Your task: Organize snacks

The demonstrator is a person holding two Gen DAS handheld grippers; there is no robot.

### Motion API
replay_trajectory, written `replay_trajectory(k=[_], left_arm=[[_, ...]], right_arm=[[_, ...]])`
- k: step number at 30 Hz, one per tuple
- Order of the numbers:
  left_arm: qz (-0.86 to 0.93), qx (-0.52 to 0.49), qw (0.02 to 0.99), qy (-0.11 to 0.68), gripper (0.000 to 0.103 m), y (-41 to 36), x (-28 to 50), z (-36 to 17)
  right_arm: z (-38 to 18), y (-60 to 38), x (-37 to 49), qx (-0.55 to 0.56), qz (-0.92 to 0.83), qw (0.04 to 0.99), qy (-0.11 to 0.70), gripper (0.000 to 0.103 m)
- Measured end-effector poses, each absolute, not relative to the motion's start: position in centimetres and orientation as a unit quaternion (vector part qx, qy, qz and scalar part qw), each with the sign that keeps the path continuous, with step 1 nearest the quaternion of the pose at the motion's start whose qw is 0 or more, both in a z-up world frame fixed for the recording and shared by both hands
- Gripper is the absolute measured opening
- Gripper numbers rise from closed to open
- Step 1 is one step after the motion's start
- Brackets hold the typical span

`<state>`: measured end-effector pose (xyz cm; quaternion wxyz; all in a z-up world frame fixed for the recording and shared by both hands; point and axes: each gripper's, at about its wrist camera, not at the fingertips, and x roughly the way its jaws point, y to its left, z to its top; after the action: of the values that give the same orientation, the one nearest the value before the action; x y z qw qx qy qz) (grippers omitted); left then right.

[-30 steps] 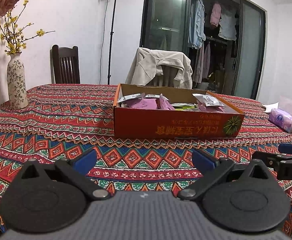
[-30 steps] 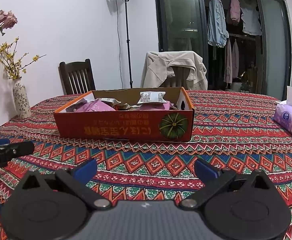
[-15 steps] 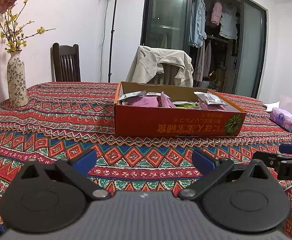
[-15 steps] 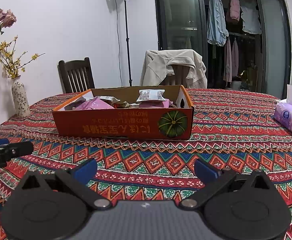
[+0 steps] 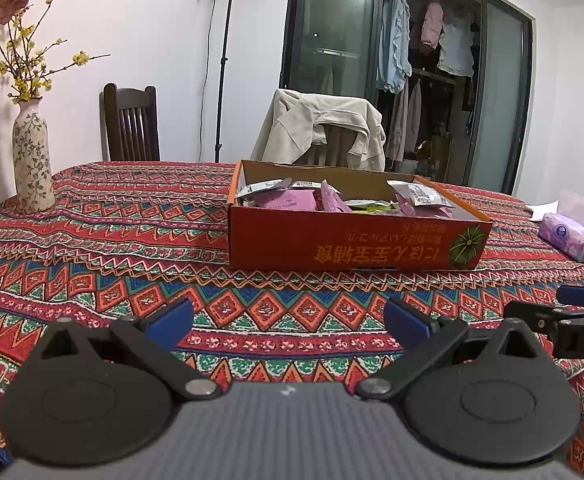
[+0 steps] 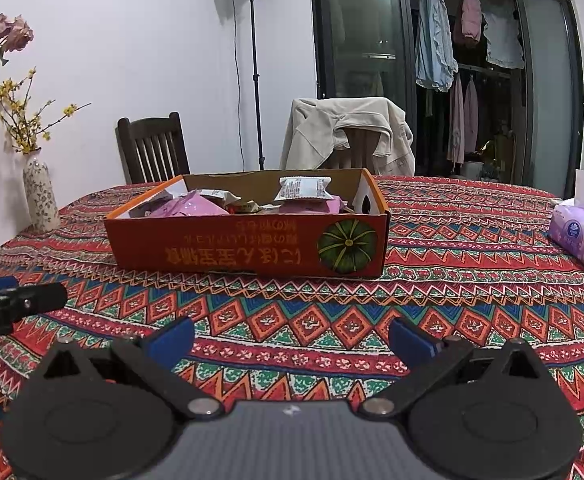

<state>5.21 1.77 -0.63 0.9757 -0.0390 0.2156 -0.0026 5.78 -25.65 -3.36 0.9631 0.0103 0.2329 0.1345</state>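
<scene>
Left wrist: left gripper (image 5: 287,320) jaws spread wide, nothing between them, hovering over the patterned tablecloth (image 5: 91,240). Orange cardboard box (image 5: 356,244) sits ahead and slightly right, snack packets (image 5: 287,200) heaped loose inside: pink ones, a white one (image 5: 420,194) on top at the far right. No packets visible on the cloth. This fits either packets all gathered into the box or a jumble waiting to be sorted; can't tell which. Any grasp should come from above the near wall and pinch a packet edge, not the flat face. Right gripper's finger (image 5: 564,320) pokes in at the right edge, rest cut off.

Right wrist: right gripper (image 6: 289,338) also wide apart, empty. Box (image 6: 247,248) ahead-left. Near wall hides the box floor and lower packets; count and labels unreadable. Tissue pack (image 6: 580,236) far right, partly cropped.
</scene>
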Motion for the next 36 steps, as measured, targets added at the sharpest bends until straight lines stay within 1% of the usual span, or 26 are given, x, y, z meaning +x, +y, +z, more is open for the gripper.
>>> replay_trajectory(k=[36], left_arm=[[-0.007,-0.038,0.976,0.216,0.103,1.78,5.1,-0.77]], right_arm=[[-3.38,-25.53,5.78,0.009,0.134,0.963,0.234,0.103]])
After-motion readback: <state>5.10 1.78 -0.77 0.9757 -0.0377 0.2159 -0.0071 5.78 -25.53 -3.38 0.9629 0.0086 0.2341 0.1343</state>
